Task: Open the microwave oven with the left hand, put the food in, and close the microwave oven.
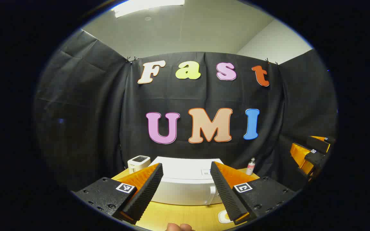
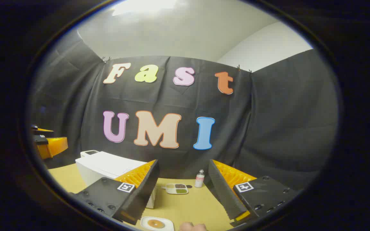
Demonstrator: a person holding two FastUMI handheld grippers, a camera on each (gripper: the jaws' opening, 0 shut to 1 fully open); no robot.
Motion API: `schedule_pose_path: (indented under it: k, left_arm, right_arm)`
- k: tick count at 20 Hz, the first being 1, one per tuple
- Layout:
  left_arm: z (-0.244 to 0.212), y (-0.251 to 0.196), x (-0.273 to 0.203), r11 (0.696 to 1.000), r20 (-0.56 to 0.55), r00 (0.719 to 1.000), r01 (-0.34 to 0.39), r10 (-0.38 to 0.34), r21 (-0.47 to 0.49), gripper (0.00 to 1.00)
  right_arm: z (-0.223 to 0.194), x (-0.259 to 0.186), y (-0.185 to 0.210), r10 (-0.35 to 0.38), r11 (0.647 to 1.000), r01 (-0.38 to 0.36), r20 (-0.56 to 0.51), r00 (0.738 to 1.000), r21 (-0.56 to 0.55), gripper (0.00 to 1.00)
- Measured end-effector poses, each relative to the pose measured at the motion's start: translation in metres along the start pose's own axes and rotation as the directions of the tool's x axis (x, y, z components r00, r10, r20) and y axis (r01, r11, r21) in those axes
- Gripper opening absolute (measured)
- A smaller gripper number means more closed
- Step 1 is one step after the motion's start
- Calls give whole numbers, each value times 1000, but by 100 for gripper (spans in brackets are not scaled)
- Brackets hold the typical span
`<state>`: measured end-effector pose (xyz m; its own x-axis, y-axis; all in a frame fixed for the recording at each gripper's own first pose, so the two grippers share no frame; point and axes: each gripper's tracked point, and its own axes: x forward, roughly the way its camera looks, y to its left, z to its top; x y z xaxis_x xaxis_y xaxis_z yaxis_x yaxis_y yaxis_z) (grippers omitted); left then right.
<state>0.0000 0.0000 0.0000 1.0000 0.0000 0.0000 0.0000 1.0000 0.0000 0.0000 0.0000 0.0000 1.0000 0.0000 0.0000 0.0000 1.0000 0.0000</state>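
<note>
Both sets of tongs stand wide apart with nothing between them. Seen in the left gripper view, the left gripper [image 1: 186, 189] hangs above the front of the yellow table [image 1: 178, 218], pointed straight at the white microwave [image 1: 185, 183], with its fingers framing the box on either side. That looks like a lining-up for the door handle [image 1: 211, 194], which stands upright at the right end of the microwave's front; the door appears shut, so the opening step is judged not yet done.

In the right gripper view, the right gripper [image 2: 183, 189] is held off to the right of the microwave [image 2: 108, 168], likely kept clear so that the door can swing and so that it can reach the food. A small white plate [image 2: 157, 223] lies on the table [image 2: 198, 205] in front of the microwave, close under this gripper, and carries a round brownish piece of food [image 2: 155, 223], perhaps a doughnut; this seems to be what goes inside. Farther back, to the right of the microwave, a divided tray [image 2: 176, 188] holds a dark portion and a green portion in separate compartments. A small bottle [image 2: 199, 179] stands upright just right of the tray. A small white device [image 1: 138, 162] sits behind the microwave's left corner.
</note>
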Motion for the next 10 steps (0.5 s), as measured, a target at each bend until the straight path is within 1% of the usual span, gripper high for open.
schedule_pose_path:
  k: [2,3,4,10]
  left_arm:
    - [-2,-1,2,1000,-5,1000,-8,8,9,96]
    - [-2,-3,3,1000,-7,1000,-10,10,11,94]
    - [-2,-3,3,1000,-9,1000,-11,11,12,96]
    - [-3,-4,6,999,-10,1000,-28,28,28,96]
  right_arm:
    - [-2,4,-1,3,1000,-3,-1,1000,6,97]
    - [-4,7,-1,6,1000,-6,-5,1000,10,97]
    - [-4,9,0,10,1000,-10,-7,1000,12,97]
    - [-8,15,3,34,999,-34,-10,999,3,97]
